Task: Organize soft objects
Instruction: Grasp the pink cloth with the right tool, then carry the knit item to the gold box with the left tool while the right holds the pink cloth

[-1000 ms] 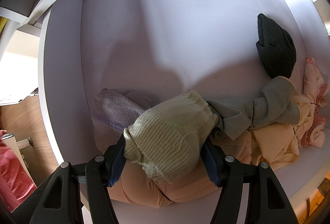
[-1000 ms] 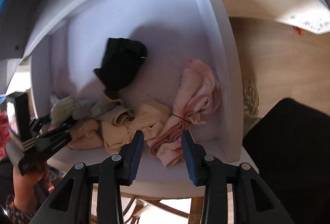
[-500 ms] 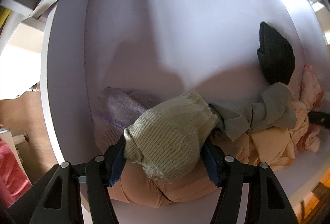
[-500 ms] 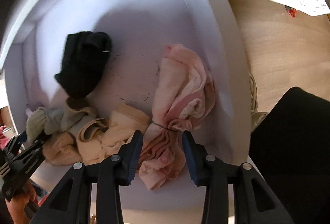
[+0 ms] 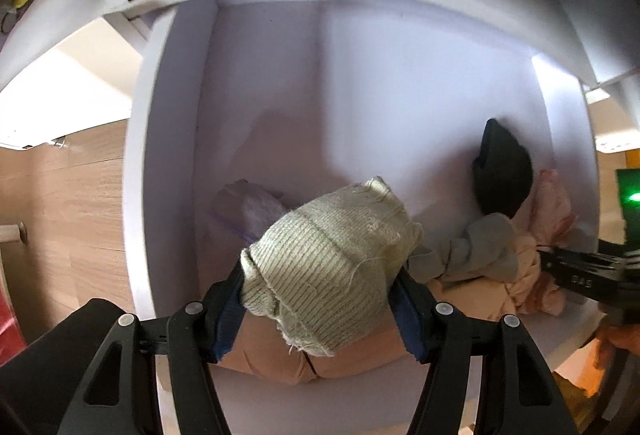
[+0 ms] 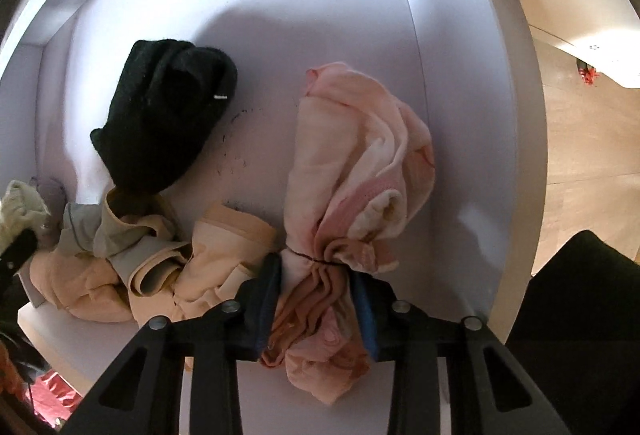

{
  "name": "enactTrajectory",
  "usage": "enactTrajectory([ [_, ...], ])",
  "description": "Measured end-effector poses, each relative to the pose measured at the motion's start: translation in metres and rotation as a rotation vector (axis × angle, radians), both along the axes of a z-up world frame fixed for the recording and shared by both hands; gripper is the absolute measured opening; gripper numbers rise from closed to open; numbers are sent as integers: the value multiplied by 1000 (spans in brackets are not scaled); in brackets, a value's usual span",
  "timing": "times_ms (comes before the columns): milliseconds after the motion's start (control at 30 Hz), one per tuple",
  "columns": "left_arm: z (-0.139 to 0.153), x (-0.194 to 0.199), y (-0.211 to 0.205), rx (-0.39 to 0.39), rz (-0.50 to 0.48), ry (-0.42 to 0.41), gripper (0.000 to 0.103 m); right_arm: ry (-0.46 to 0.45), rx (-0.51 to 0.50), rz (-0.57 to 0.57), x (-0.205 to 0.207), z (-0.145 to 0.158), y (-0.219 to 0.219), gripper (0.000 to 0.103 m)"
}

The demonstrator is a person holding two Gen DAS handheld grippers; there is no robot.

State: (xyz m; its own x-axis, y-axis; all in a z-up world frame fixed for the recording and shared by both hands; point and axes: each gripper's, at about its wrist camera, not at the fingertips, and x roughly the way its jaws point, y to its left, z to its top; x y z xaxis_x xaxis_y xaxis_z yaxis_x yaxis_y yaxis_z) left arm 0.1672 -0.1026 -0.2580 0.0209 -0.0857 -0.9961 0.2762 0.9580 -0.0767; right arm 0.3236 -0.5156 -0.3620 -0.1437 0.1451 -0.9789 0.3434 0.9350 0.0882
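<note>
The right gripper [image 6: 316,297], whose jaws have just been closing, pinches the pink cloth bundle [image 6: 356,171] at its tied waist near the front of the white shelf [image 6: 460,75]; a loose tail hanging at 6 o'clock could slip through or snag the shelf edge on lifting. The left gripper [image 5: 320,299] is clamped on the cream knit piece [image 5: 328,259], and the grey-and-peach heap [image 5: 476,255] at its 3 o'clock touches it, so it may drag along. The black knit item [image 6: 160,115], at 10 o'clock from the bundle, lies apart.
</note>
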Motion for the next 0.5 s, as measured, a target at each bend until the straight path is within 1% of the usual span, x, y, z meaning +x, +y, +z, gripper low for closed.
enactTrajectory([
  [133,15,-4,1,-17,-2,-19,65,4,-7,6,4,-7,2,34],
  [200,28,-5,0,-19,-32,-49,65,4,-9,7,7,-9,2,34],
  [333,64,-15,-10,-82,-90,-92,65,2,-10,3,3,-7,7,34],
  [400,78,-23,-13,-108,-132,-113,65,2,-11,6,3,-5,7,34],
  [433,90,-28,-18,-125,-166,-130,65,3,-12,6,3,-5,6,34],
  [500,106,-33,-20,-135,-207,-157,65,3,-12,8,2,-7,7,34],
])
